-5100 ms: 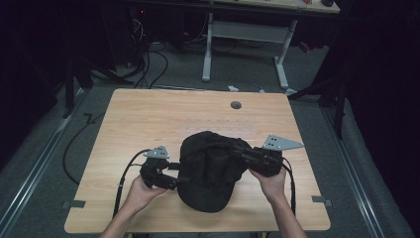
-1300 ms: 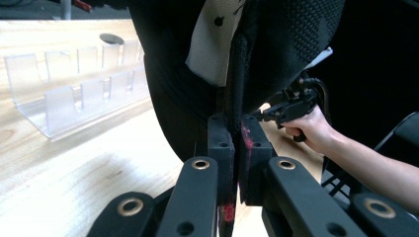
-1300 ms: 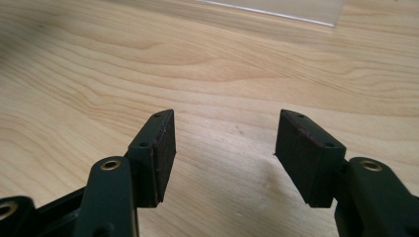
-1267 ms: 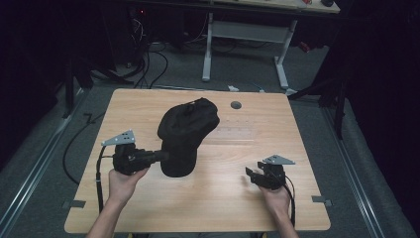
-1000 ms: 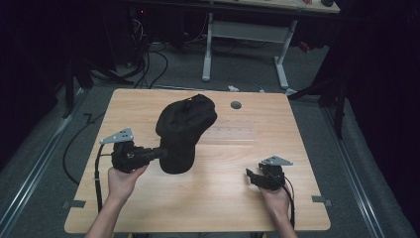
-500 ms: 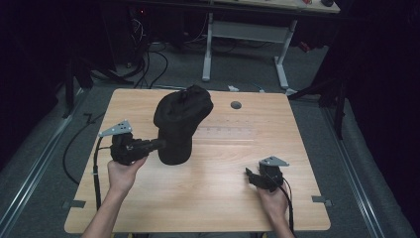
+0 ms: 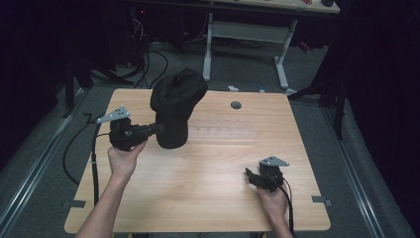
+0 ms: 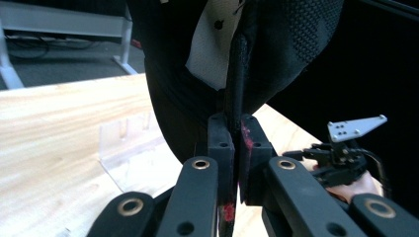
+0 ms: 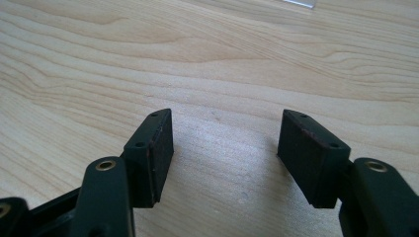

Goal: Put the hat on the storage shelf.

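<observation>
- I am seeing the left gripper (image 7: 157,130) lifted over the left half of the wooden table (image 7: 208,198), with its jaws pressed together on a thin edge of a black bag (image 7: 176,111).
- In the left gripper view the jaws are clamping a dark seam or strap edge of the bag (image 8: 237,74); a pale lining or label (image 8: 212,44) is showing just left of that edge.
- The bag is hanging raised off the table top, its bulk bunched above and beside the jaws, over the table's back-left area.
- My left hand (image 7: 124,158) is gripping that tool from below, and a cable (image 7: 94,163) is trailing down past the forearm.
- The right gripper (image 7: 251,177) is sitting low at the table's front right, well apart from the bag, held by the right hand (image 7: 273,198).
- In the right gripper view its jaws are standing spread wide over bare wood (image 9: 222,64), with nothing between them.
- A small dark round hole (image 7: 236,105) is lying near the table's far edge.
</observation>
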